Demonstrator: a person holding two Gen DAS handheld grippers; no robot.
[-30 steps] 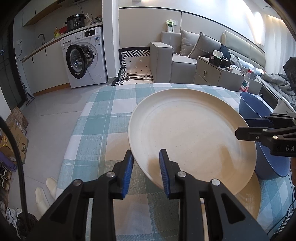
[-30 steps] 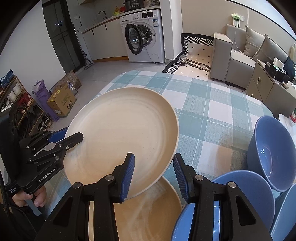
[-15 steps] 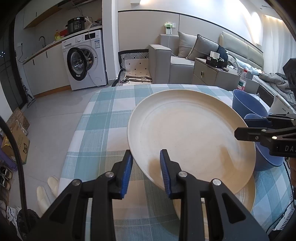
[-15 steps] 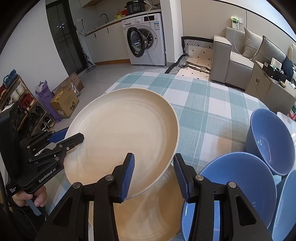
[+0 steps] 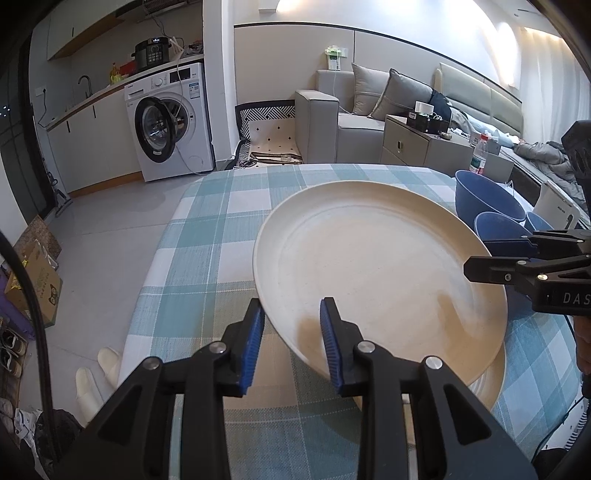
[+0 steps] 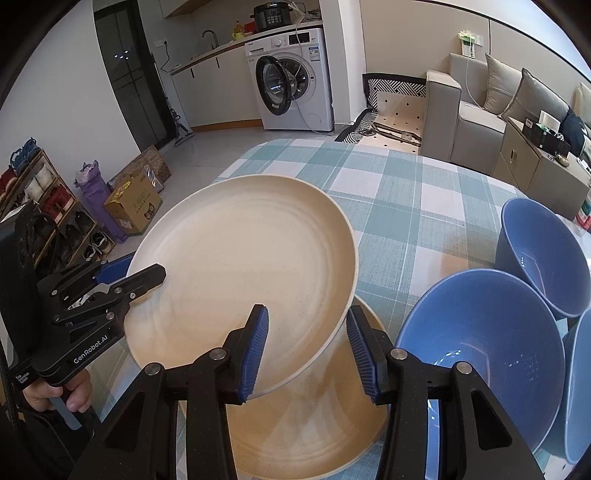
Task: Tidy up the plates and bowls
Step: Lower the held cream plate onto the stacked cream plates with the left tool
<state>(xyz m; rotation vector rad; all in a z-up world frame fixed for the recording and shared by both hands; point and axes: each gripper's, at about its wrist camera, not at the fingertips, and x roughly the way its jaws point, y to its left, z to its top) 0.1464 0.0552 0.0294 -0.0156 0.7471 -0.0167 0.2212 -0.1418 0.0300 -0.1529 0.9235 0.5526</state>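
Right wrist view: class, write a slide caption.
Two hand-held grippers carry a cream plate above another plate, beside blue bowls.

This is a home, an open living room joined to a small kitchen corner. A white washer (image 5: 173, 122) with its door open stands under a counter (image 6: 221, 48) that carries a cooker (image 5: 153, 53) and a tap (image 6: 210, 35). A grey sofa (image 5: 354, 114) with cushions lines the far wall, beside a low cabinet (image 5: 413, 144). A shoe rack (image 6: 40, 206) and cardboard boxes (image 6: 135, 203) sit on the tiled floor. The table (image 5: 221, 229) wears a checked cloth. What lies on the cabinet is probably small household clutter.
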